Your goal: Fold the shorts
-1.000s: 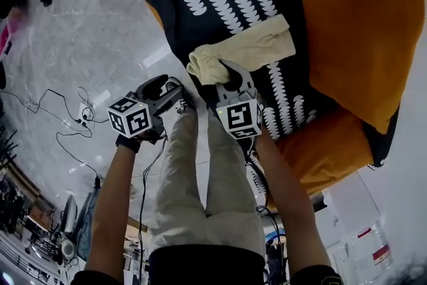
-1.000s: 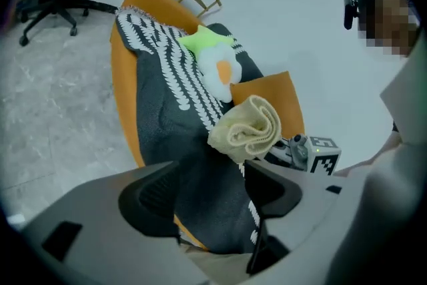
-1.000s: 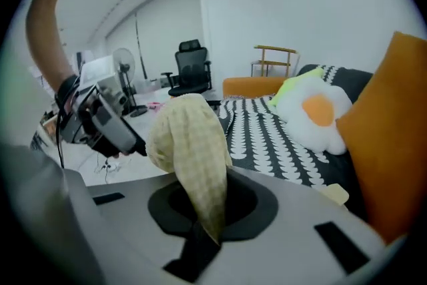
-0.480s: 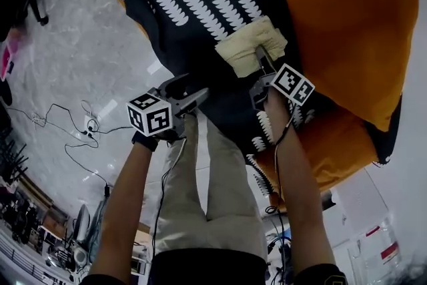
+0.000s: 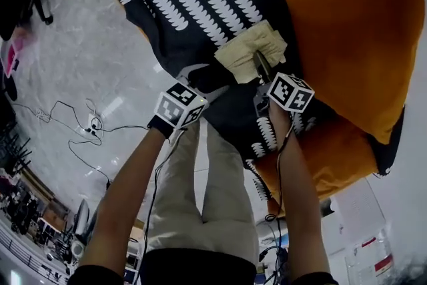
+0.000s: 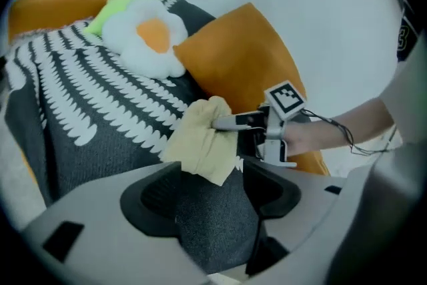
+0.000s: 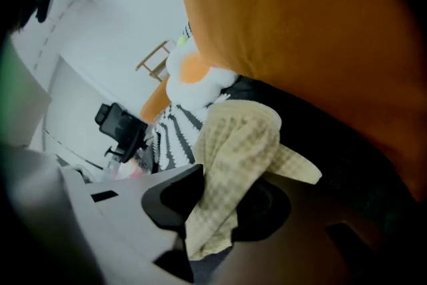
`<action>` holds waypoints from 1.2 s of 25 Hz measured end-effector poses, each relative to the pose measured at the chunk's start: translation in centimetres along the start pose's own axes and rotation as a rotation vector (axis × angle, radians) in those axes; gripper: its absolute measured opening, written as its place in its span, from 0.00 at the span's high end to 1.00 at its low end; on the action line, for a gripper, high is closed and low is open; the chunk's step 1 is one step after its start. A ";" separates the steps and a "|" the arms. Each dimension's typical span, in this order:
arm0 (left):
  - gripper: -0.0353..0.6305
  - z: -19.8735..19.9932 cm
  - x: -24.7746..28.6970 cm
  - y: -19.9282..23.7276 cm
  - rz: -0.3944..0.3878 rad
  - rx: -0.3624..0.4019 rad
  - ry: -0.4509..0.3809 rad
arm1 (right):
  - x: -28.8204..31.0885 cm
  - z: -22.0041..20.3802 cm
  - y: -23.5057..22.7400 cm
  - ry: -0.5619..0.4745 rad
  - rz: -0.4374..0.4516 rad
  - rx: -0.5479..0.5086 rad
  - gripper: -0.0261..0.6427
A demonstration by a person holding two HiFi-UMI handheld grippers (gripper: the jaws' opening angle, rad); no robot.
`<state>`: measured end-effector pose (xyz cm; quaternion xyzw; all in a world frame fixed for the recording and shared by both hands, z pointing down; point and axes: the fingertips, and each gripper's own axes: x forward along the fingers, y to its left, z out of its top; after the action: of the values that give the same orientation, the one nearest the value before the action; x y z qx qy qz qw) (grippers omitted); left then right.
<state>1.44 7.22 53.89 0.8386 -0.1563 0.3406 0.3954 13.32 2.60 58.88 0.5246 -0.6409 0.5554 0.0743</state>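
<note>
Pale yellow checked cloth shorts, soft and bunched into a rumpled fold, lie on the black woven blanket with rows of white leaf marks, just beside the smooth orange cushion. The right gripper has its dark jaws clasped on the shorts' near edge; they have just been opening, and the cloth fills the gap. The left gripper, on the shorts' side away from the cushion, stands released over bare blanket, just short of the fold.
</note>
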 end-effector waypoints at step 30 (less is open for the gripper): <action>0.38 -3.5 6.3 1.2 0.131 0.457 0.299 | -1.4 -0.7 2.8 0.402 -0.031 -1.395 0.27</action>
<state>3.76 9.20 60.57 0.8345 -0.0693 0.5119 0.1918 11.49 3.53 56.42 0.2520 -0.8124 0.1022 0.5157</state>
